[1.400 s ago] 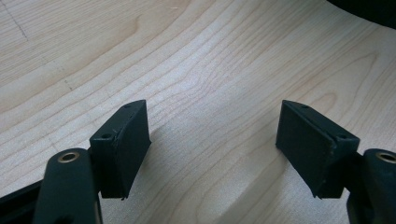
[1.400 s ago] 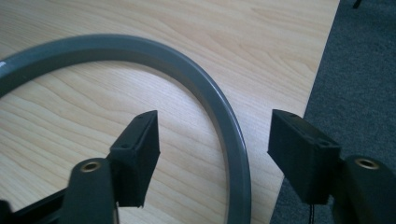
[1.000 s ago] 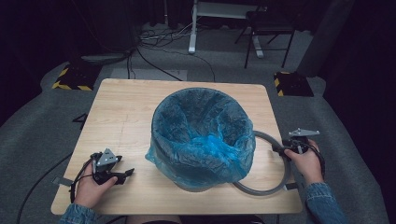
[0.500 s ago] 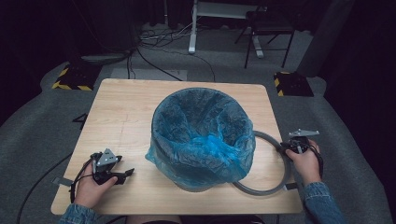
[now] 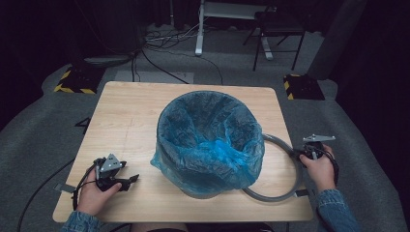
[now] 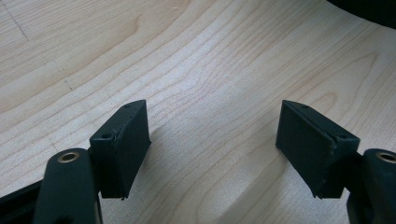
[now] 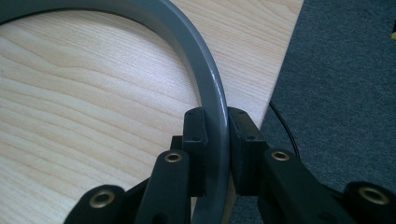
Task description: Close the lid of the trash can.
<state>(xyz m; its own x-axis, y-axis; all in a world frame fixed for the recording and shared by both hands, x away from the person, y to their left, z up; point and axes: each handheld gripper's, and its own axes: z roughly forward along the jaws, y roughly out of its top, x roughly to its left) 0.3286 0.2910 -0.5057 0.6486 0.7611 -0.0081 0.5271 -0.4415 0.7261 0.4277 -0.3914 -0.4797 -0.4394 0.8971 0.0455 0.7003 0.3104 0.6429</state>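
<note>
From above, a person's two forearms are coming in from the near edge of a wooden table (image 5: 135, 116). The left hand (image 5: 94, 191) is resting near the table's near left corner, holding the left gripper (image 5: 129, 180) low and pointing right toward a bin (image 5: 208, 145). The right hand (image 5: 320, 166) is sitting at the table's right edge, holding the right gripper (image 5: 296, 154) against a grey ring (image 5: 278, 193). The bin is standing mid-table, lined with a blue bag (image 5: 212, 159) that is spilling over its rim; the inside is looking empty. The ring is lying flat, right of the bin, and its left part is hiding behind the bin.

In the left gripper view, the jaws are standing wide apart over bare table (image 6: 201, 70), holding nothing.

In the right gripper view, the jaws are pinching the ring (image 7: 205, 88) from both sides, near the table's (image 7: 84, 93) right edge.
</note>
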